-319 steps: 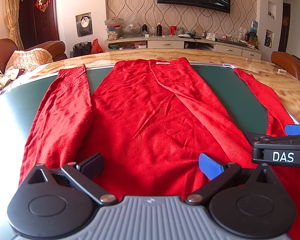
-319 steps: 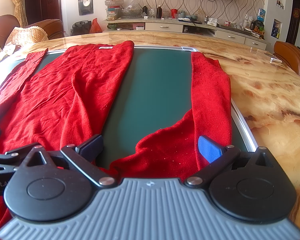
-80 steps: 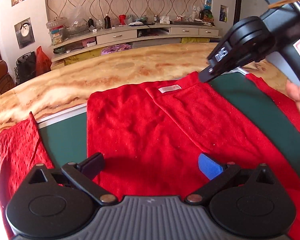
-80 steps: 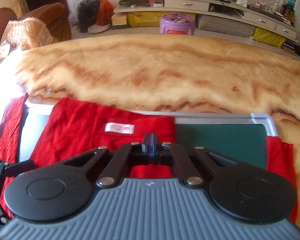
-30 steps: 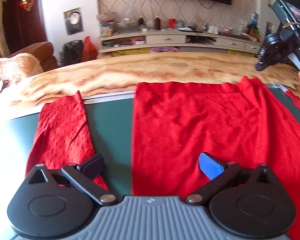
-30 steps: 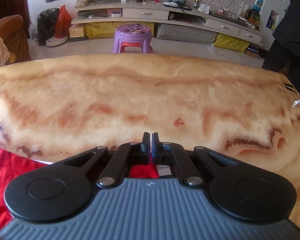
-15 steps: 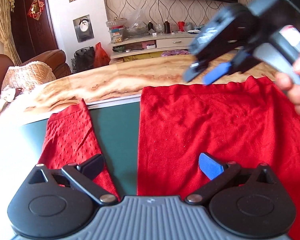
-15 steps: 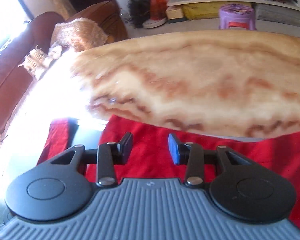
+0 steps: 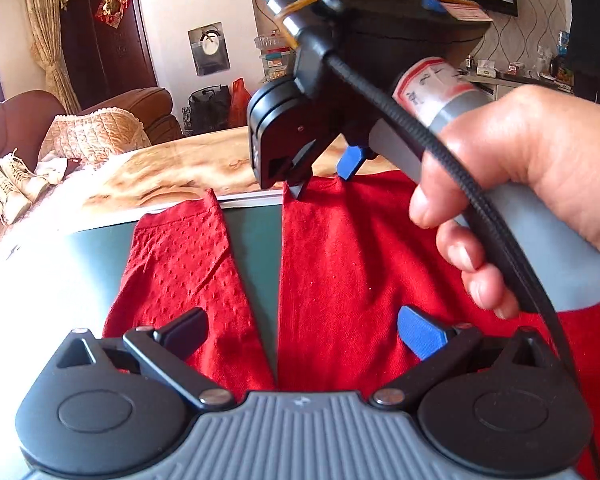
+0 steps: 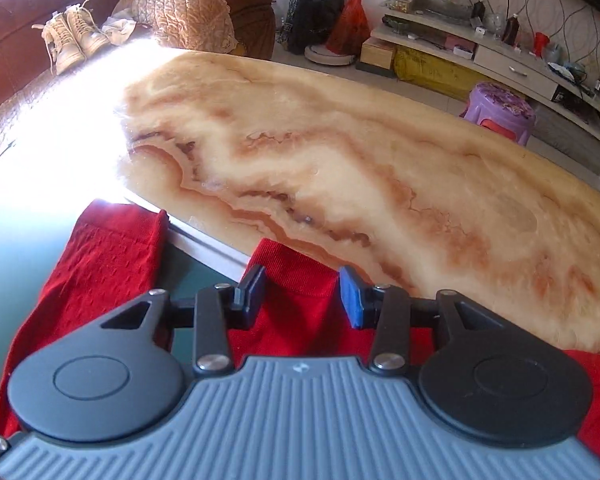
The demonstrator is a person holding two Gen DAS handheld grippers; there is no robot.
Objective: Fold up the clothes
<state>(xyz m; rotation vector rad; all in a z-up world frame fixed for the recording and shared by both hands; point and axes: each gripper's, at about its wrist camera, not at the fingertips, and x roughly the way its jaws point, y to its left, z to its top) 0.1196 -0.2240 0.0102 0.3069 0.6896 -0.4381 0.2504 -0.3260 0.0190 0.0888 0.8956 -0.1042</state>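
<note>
Left gripper [image 9: 302,330] hovers with jaws wide apart and empty above the red garment [image 9: 364,264], which lies flat on the green mat [image 9: 256,248], its body now folded narrower than at the start. At 12 o'clock, the right gripper [image 10: 300,294], clamped on the far hem a second ago, is opening over that hem's far-left corner with fabric between unpressing pads. The loose sleeve [image 9: 180,264] at 10 o'clock remains unfolded, likely next.

A marble-look table top [image 10: 340,168], tan with brown veins, is topped by a dark green mat [image 9: 256,248] with a pale edge strip. A red knit garment [image 9: 340,260] is spread flat on the mat, one sleeve [image 9: 180,264] laid off beside it.
</note>
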